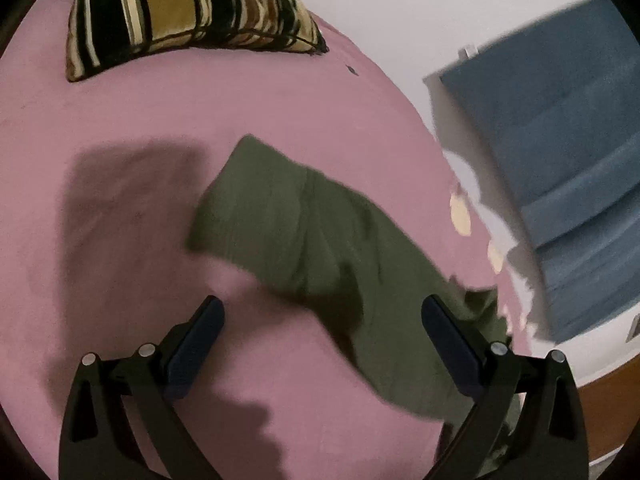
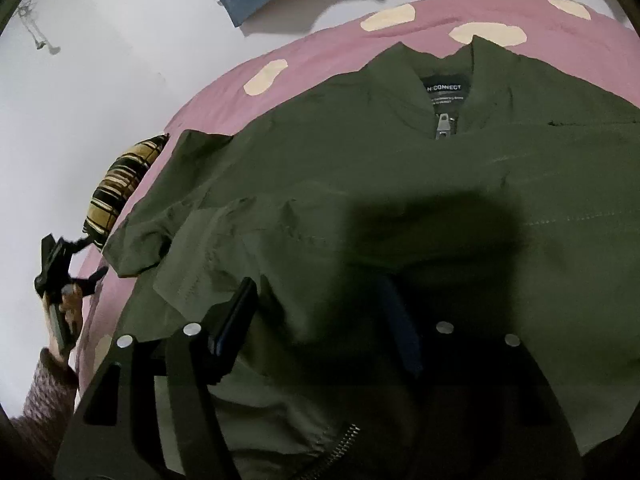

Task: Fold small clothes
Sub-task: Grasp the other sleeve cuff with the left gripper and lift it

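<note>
The olive jacket (image 2: 360, 200) lies spread on the pink bedsheet (image 1: 160, 120), zipper up. The right gripper (image 2: 320, 312) hovers above it, tilted down, jaws apart, pinching nothing. The left gripper (image 1: 322, 320) stands spread beside the sleeve. A striped pillow (image 1: 180, 12) rests behind; a blue cloth (image 1: 560, 160) hangs on the white wall.

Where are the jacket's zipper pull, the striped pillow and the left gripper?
zipper pull (image 2: 443, 125): right wrist view, metal tab.
striped pillow (image 1: 184, 12): left wrist view, middle of its face.
left gripper (image 1: 322, 344): left wrist view, between fingertips.

Black two-finger gripper (image 1: 322, 314) frames with silver pivot screws, dark-blue pads; knitted mauve sleeve (image 2: 44, 396).
</note>
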